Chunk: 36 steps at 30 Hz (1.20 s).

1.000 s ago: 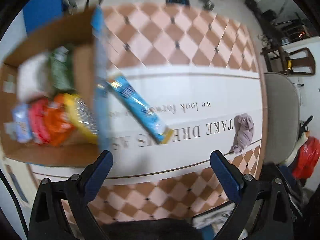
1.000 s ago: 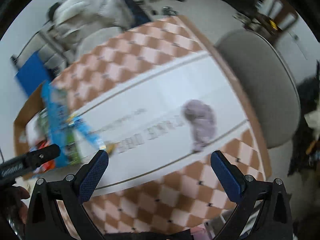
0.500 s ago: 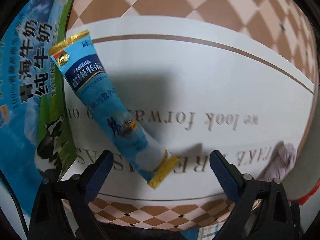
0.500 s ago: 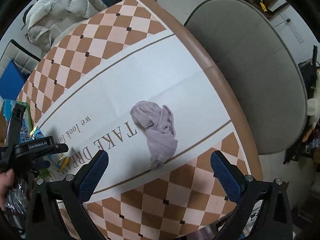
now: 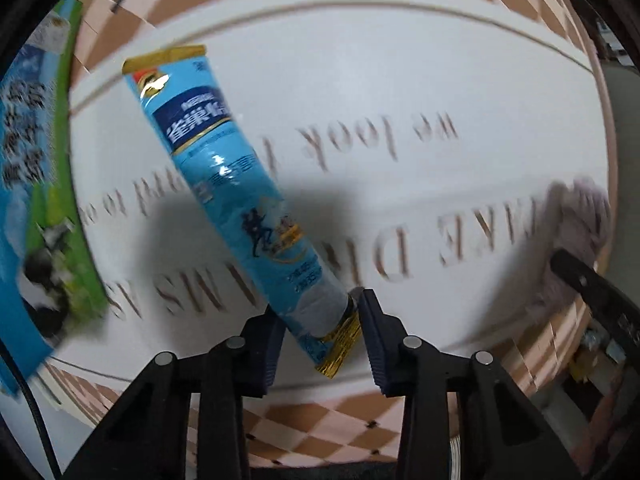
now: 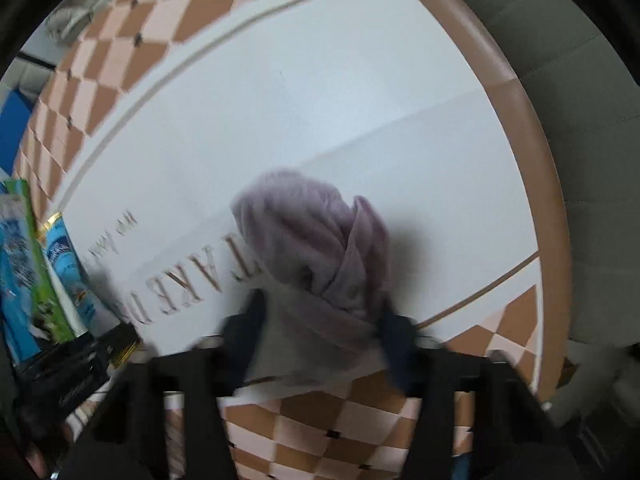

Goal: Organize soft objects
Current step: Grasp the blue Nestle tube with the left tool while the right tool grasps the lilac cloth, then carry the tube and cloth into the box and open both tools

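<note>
A long blue snack pack (image 5: 236, 208) with gold ends lies on the white table; it also shows at the left of the right wrist view (image 6: 68, 272). My left gripper (image 5: 322, 330) has its fingers closed in on the pack's near end. A crumpled lilac cloth (image 6: 320, 256) lies near the table's right edge; it also shows at the right of the left wrist view (image 5: 580, 220). My right gripper (image 6: 320, 332) has its fingers closed in on the cloth's near end; that view is blurred.
A blue and green milk carton box (image 5: 28, 184) stands at the left, seen too in the right wrist view (image 6: 24, 280). The table (image 6: 304, 112) has a brown rim and checked border. A grey chair (image 6: 592, 160) stands beyond the right edge.
Both grippers moved down to the table and narrowed from wide open, the left around the snack pack's end, the right around the cloth.
</note>
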Each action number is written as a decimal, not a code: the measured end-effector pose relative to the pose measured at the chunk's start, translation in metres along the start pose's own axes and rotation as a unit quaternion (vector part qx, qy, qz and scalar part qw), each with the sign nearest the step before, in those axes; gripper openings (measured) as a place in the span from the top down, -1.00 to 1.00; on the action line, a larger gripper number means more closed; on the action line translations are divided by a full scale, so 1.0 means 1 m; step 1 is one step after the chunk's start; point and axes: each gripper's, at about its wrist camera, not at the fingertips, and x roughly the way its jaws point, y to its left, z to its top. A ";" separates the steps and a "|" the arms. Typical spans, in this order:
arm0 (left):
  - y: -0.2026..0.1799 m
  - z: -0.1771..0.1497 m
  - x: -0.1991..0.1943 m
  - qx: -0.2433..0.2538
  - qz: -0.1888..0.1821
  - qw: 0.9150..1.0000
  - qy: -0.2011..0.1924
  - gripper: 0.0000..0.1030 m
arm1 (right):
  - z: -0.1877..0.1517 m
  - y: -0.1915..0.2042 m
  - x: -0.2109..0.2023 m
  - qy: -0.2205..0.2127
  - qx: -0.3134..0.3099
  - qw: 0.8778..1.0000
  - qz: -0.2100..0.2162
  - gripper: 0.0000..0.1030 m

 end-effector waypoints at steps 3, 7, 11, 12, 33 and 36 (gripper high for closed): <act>0.005 -0.013 -0.007 -0.016 -0.035 0.999 -0.001 0.29 | -0.010 0.003 0.001 0.009 -0.020 1.000 0.008 0.17; 0.018 -0.026 -0.019 -0.020 -0.074 0.997 0.000 0.05 | -0.019 0.014 0.002 0.024 -0.054 0.998 0.006 0.12; 0.044 -0.029 -0.034 -0.062 -0.114 0.992 -0.008 -0.25 | -0.017 0.023 0.008 0.029 -0.067 0.997 -0.004 -0.10; 0.054 -0.025 -0.036 -0.079 -0.120 0.990 -0.011 -0.33 | -0.017 0.024 0.009 0.026 -0.064 0.998 -0.003 -0.11; 0.018 0.031 -0.008 -0.025 0.031 0.999 -0.018 0.64 | -0.013 0.037 0.009 0.014 -0.058 0.998 -0.015 0.23; 0.016 0.016 -0.016 -0.011 0.026 0.999 -0.032 0.65 | -0.016 0.043 0.000 0.008 -0.062 0.998 -0.002 0.24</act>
